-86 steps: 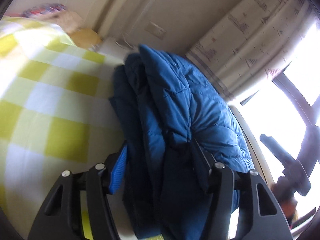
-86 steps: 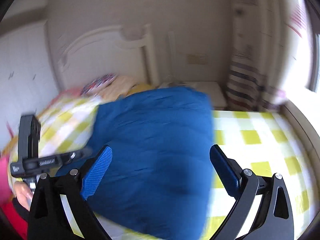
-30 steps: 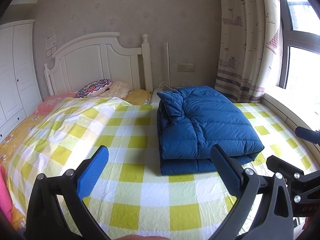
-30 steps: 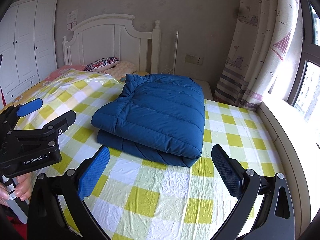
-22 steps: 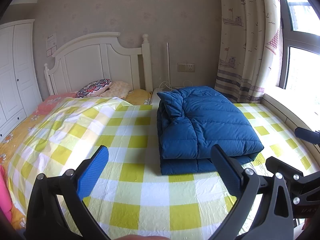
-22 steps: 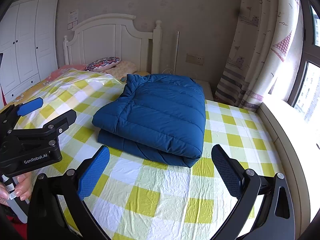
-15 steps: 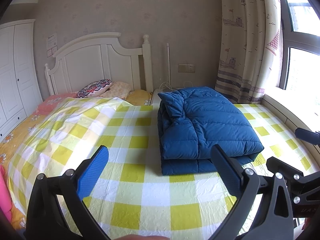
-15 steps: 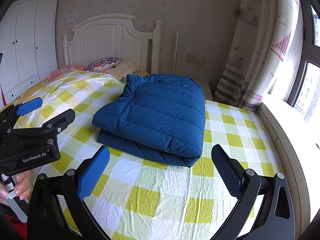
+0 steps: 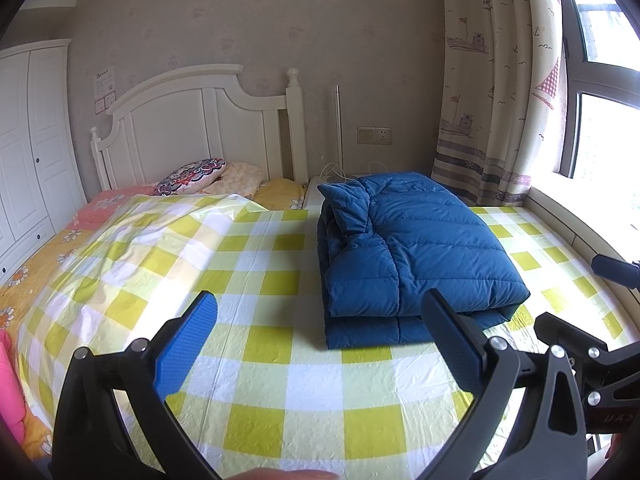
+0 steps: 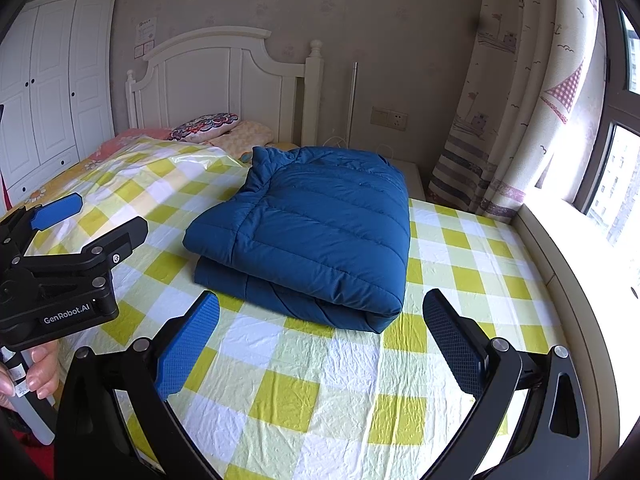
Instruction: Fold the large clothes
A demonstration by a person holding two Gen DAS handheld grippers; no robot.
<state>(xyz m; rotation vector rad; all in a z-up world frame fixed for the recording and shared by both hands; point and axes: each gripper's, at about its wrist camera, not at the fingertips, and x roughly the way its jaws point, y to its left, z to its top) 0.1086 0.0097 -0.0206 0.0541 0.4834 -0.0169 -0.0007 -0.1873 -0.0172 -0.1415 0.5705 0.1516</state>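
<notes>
Left claw released | right claw released (both empty) | blue jacket folded on bed

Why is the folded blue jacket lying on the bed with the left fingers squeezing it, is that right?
Not quite. The blue jacket is folded and lying on the bed, but nothing squeezes it. The left wrist view shows the left gripper wide open, back from the jacket, with checked sheet between its fingers. The right gripper is open too.
</notes>
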